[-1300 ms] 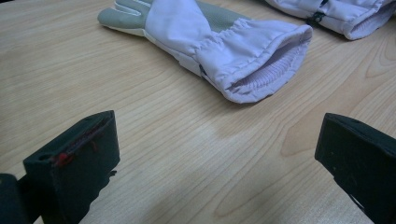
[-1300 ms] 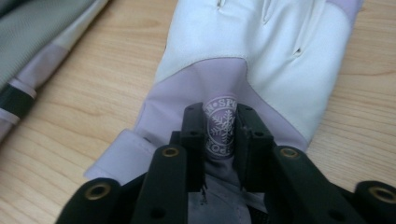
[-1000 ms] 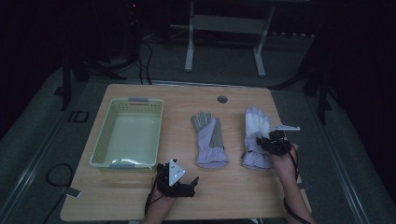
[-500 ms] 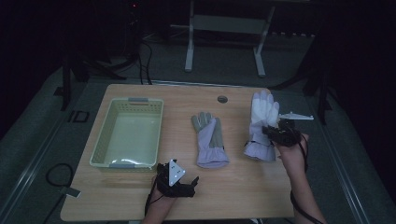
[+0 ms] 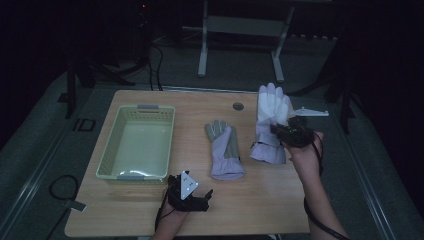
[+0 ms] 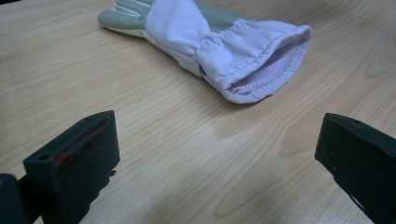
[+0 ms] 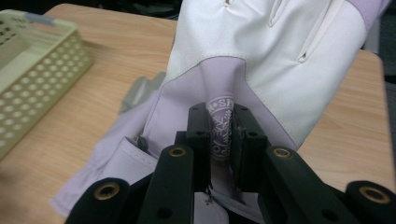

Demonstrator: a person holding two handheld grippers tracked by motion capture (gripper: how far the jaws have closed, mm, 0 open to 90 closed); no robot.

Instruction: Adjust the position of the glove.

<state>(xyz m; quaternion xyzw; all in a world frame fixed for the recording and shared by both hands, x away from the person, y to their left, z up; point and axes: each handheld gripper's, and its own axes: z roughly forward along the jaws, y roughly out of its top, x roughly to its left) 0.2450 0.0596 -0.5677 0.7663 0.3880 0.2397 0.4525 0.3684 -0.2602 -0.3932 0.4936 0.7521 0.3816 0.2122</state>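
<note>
Right gripper point(image 7: 219, 135) clamped on a fold of the white glove point(image 5: 270, 107), lifted with fingers up, cuff apparently touching the surface point(image 5: 250, 200) at right. Left gripper point(image 6: 219, 154) spread wide, empty, low near the front edge, facing the cuff of the grey glove point(image 5: 223, 148) lying flat mid-surface. Basket point(image 5: 107, 155) at left.

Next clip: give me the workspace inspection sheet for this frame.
Surface: wooden table, round grommet at far edge.
Job's things: pale basket, empty; grey-palmed glove lying flat; white glove lifted, cuff hanging.
Clutter: nothing seen.
Grippers: left gripper open, low at the near edge; right gripper pinching the white glove's fabric.
Cables: one trails from each gripper; another on the floor.
Surroundings: dark, stand legs behind.
</note>
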